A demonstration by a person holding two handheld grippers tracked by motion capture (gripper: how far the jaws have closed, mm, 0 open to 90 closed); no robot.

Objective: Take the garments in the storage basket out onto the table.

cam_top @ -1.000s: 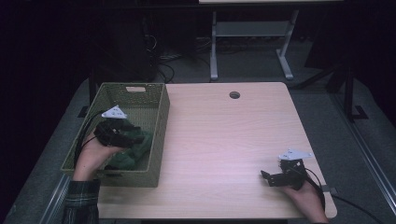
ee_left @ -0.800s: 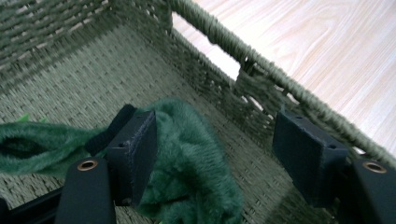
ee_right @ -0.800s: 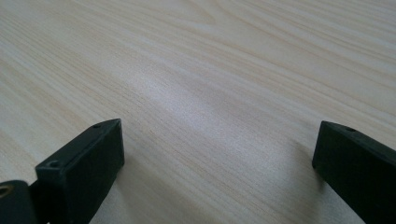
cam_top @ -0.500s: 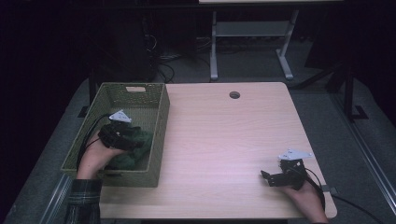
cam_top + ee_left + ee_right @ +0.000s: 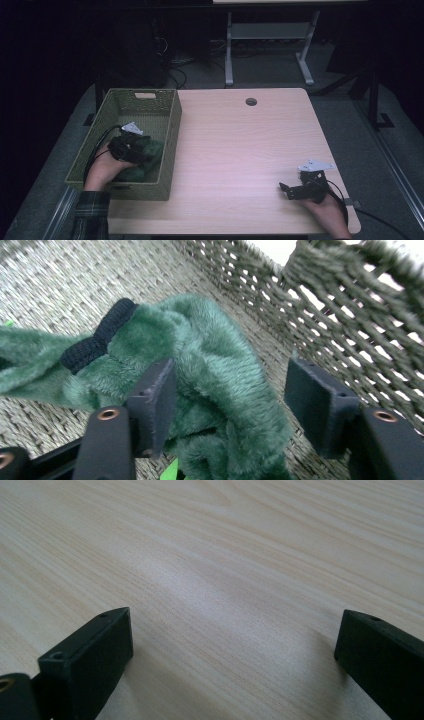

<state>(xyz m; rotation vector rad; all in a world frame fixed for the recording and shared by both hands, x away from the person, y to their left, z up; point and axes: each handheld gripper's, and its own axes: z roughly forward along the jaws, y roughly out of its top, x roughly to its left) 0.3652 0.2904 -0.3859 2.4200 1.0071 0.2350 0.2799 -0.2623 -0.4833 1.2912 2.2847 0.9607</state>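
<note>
A: Nearest the person, what shows?

B: In the high view a plaid sleeve (image 5: 92, 212) comes in at the lower left, and the right hand (image 5: 327, 217) rests on the tabletop (image 5: 240, 150) by its near right corner. The right gripper (image 5: 287, 190) lies low over the wood and points left across it. In the right gripper view its two fingers (image 5: 90, 660) stand wide apart with only pale wood grain between them, so it is open and holds nothing.

A: And the left side?

B: The left hand (image 5: 105, 167) reaches down into the woven basket (image 5: 170, 150), which sits on the left part of the tabletop. The left gripper (image 5: 227, 400) is inside it, over a green plush cloth (image 5: 210, 370) lying on the basket floor near the near end.

A: Is it gripping the cloth?

B: Its jaws have just been closing, with a fold of the plush between them. The left finger (image 5: 152, 405) touches the fabric; the right finger (image 5: 320, 410) is apart from it, with basket weave showing in the gap. So it is not clamped yet.

A: Anything else on the cloth?

B: A black knitted band (image 5: 97, 342) crosses it beyond the fingers.

A: Farther off?

B: The basket's far wall has a handle slot (image 5: 145, 95), and a round cable hole (image 5: 251, 101) sits near the tabletop's far edge.
</note>
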